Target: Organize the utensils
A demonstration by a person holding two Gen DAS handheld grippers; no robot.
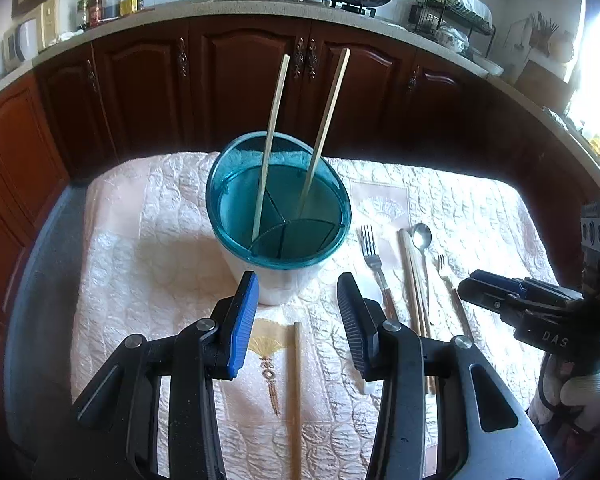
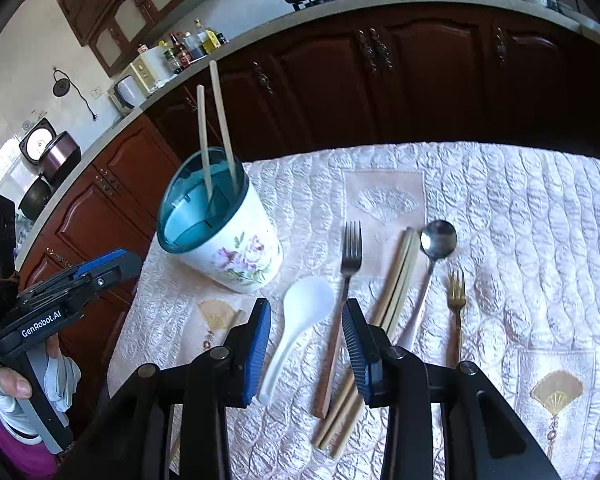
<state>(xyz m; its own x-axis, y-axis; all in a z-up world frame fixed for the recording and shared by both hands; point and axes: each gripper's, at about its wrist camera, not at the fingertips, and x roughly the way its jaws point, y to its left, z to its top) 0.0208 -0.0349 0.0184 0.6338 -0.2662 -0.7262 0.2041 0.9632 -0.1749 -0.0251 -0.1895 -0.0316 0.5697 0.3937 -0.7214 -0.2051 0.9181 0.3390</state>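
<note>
A white floral utensil holder with a teal divided rim (image 1: 278, 208) (image 2: 220, 236) stands on the quilted cloth and holds two upright chopsticks (image 1: 270, 148) (image 2: 220, 120). My left gripper (image 1: 296, 320) is open and empty, hovering just in front of the holder, above a single chopstick (image 1: 296, 392) lying on the cloth. My right gripper (image 2: 306, 344) is open and empty above a white soup spoon (image 2: 300, 320) and a wood-handled fork (image 2: 342, 300). Right of these lie several chopsticks (image 2: 392, 292), a steel spoon (image 2: 434, 252) and a small gold fork (image 2: 456, 308).
The pale quilted cloth (image 2: 520, 240) covers a small table. Dark wooden cabinets (image 1: 240, 92) under a counter with a stove, pots and bottles curve around the far side. The right gripper shows in the left wrist view (image 1: 520, 304), beside the utensils.
</note>
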